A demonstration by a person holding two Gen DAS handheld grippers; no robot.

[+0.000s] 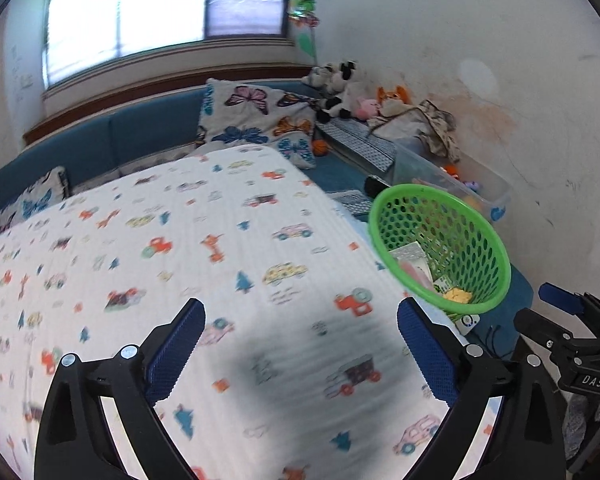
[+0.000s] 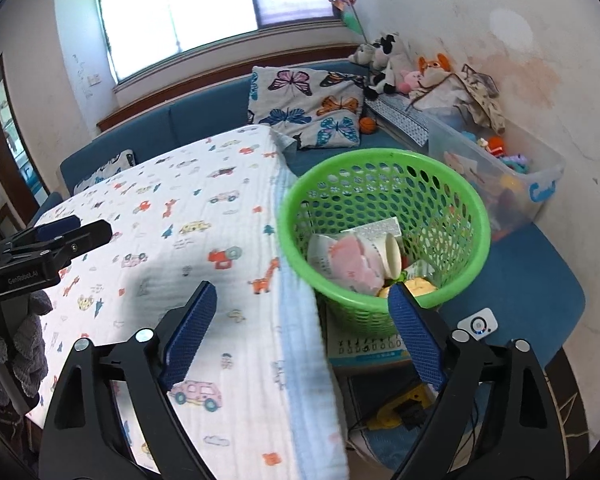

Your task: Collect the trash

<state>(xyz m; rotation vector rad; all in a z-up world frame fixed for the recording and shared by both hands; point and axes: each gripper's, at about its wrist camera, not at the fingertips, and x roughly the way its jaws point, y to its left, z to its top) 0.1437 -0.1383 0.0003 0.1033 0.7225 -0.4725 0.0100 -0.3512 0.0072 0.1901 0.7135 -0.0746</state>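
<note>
A green perforated basket [image 2: 384,216] stands on the blue bench beside the table; it also shows in the left wrist view [image 1: 444,248]. It holds trash: crumpled paper cups [image 2: 356,258], a white box piece [image 2: 380,227] and yellow scraps [image 2: 418,285]. My left gripper [image 1: 300,334] is open and empty above the patterned tablecloth [image 1: 180,248]. My right gripper [image 2: 302,318] is open and empty, over the table's right edge with its right finger near the basket's front rim. The left gripper shows at the left of the right wrist view [image 2: 56,240].
A cloth with car and giraffe prints covers the table [image 2: 188,240]. A clear storage bin of toys [image 2: 500,176] stands behind the basket. Butterfly pillows [image 2: 308,108] and plush toys [image 2: 388,68] lie on the blue bench. A booklet [image 2: 366,348] and a small white device [image 2: 478,325] lie below the basket.
</note>
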